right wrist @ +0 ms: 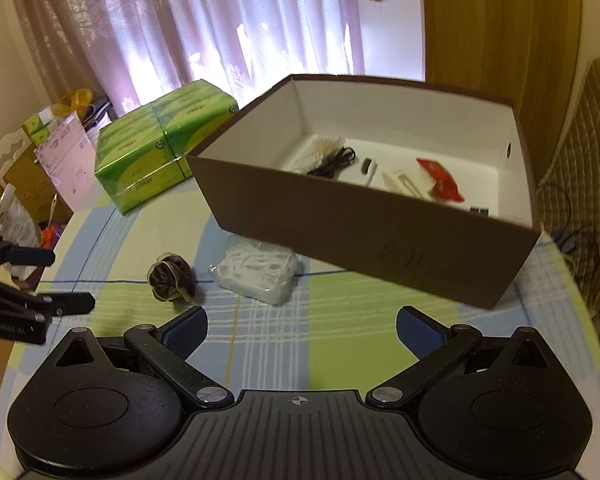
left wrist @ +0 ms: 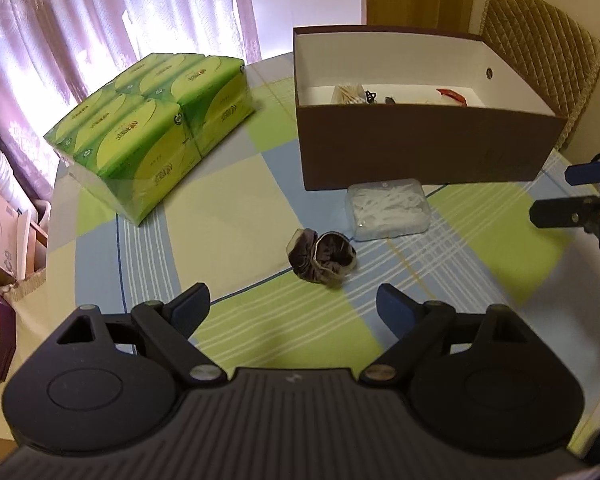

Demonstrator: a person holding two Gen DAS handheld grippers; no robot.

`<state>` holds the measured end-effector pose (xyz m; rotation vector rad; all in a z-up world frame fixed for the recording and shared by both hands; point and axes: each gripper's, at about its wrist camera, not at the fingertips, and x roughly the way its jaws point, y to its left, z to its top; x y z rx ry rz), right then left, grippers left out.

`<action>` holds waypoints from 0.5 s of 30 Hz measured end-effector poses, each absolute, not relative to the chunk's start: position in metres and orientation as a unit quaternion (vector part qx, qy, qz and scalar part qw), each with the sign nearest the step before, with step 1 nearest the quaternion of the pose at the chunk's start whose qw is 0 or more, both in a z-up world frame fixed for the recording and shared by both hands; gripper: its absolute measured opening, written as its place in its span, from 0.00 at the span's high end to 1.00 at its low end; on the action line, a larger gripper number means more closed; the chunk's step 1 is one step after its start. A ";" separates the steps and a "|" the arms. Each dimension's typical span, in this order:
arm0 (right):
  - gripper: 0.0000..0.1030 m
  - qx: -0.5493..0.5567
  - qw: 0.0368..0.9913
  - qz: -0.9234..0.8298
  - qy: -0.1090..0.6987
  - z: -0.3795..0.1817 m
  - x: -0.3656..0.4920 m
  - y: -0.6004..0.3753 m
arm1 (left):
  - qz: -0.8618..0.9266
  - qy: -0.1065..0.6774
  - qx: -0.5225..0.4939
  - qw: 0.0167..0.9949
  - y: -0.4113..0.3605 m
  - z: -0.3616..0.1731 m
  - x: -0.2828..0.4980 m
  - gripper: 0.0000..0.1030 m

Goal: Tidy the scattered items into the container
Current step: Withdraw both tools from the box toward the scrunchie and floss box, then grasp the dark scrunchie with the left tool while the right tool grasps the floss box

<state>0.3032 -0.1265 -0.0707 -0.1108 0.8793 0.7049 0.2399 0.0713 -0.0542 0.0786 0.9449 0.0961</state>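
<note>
Brown cardboard forms the open box (left wrist: 420, 152) at the far side of the table (left wrist: 228, 208), which wears a checked cloth of green, blue and cream. Its white inside already holds a bundle of wooden sticks (right wrist: 328, 146), a coiled black cable (right wrist: 336, 162) and a red packet (right wrist: 440, 180). Just in front of the box's near wall lies a clear plastic case (left wrist: 388, 210) of white picks, and close beside that, on the cloth, a dark scrunchie (left wrist: 322, 256). A green multipack of tissues (left wrist: 152, 128) sits well apart to the left.

Both tools hang over the near part of the table, tilted downward. The left gripper (left wrist: 292, 308) has its fingers spread wide with nothing between them, the scrunchie lying just beyond their tips. The right gripper (right wrist: 300, 326) is likewise spread and empty, the plastic case ahead of it.
</note>
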 end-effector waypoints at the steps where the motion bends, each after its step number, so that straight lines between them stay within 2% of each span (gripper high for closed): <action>1: 0.00 -0.050 0.844 0.331 0.420 -0.073 0.303 -0.125 | 0.042 0.455 0.037 0.889 0.072 -0.056 0.240 0.15; 7: 0.00 -0.056 0.839 0.318 0.437 -0.091 0.305 -0.113 | 0.022 0.451 0.038 0.891 0.074 -0.070 0.248 0.20; 13: 0.00 -0.067 0.832 0.308 0.457 -0.112 0.307 -0.103 | -0.006 0.457 0.040 0.889 0.078 -0.088 0.268 0.20; 15: 0.00 -0.070 0.831 0.301 0.463 -0.119 0.310 -0.101 | -0.013 0.462 0.034 0.886 0.082 -0.095 0.276 0.25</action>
